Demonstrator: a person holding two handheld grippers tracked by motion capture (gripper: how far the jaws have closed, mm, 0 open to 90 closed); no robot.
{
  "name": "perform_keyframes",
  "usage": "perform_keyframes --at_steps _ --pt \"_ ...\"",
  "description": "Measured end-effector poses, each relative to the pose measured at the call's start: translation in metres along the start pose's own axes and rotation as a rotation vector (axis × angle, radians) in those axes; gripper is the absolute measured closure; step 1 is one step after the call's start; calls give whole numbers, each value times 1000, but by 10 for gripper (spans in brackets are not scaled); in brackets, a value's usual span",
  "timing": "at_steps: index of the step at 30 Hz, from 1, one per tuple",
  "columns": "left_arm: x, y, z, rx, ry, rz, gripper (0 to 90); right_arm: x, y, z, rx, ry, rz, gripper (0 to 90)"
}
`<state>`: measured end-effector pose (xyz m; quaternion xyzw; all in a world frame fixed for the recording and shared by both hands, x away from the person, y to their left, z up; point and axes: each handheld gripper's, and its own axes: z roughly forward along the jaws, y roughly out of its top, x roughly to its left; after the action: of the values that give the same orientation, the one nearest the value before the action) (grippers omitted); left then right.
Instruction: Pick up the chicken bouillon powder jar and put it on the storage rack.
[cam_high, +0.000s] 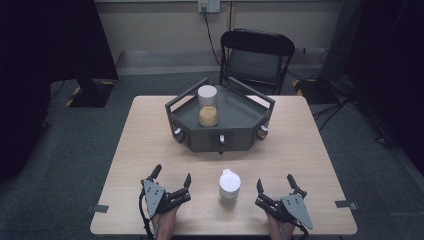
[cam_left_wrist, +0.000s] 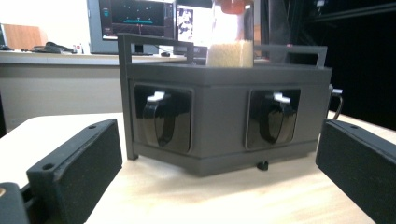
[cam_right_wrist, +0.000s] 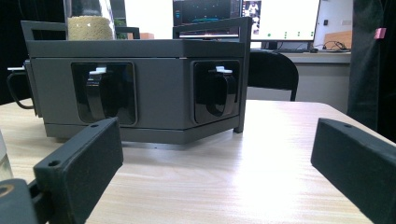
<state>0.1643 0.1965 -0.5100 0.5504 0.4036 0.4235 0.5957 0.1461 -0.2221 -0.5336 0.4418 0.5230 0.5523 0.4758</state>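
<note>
Pale wood table (cam_high: 150, 150): white cylindrical cup (cam_high: 229, 184) (lidded) between grippers, both jaws wide, empty.

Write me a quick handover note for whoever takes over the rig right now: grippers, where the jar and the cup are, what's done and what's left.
Left gripper: open, empty, resting at the near table edge, left of the white cup.
Right gripper: open, empty, resting right of the cup.
White cup: upright on the table between the two grippers, touched by neither.
Jar: white lid on, tan grains in its lower part, standing upright on the grey tray unit at the far middle of the table.
Done: nothing visibly handled so far.
Left: probably everything; both the jar and the cup remain to be picked up.
</note>
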Motion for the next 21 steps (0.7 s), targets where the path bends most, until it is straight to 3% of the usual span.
perform_keyframes --at_steps 4,12,21 --pt "-5 -7 -3 16 12 25 0 0 0 0 0 0 0 12" --pt "-6 -20 -5 19 19 13 0 0 0 0 1 0 0 12" --pt "-9 -21 -6 16 30 30 1 0 0 0 -1 0 0 12"
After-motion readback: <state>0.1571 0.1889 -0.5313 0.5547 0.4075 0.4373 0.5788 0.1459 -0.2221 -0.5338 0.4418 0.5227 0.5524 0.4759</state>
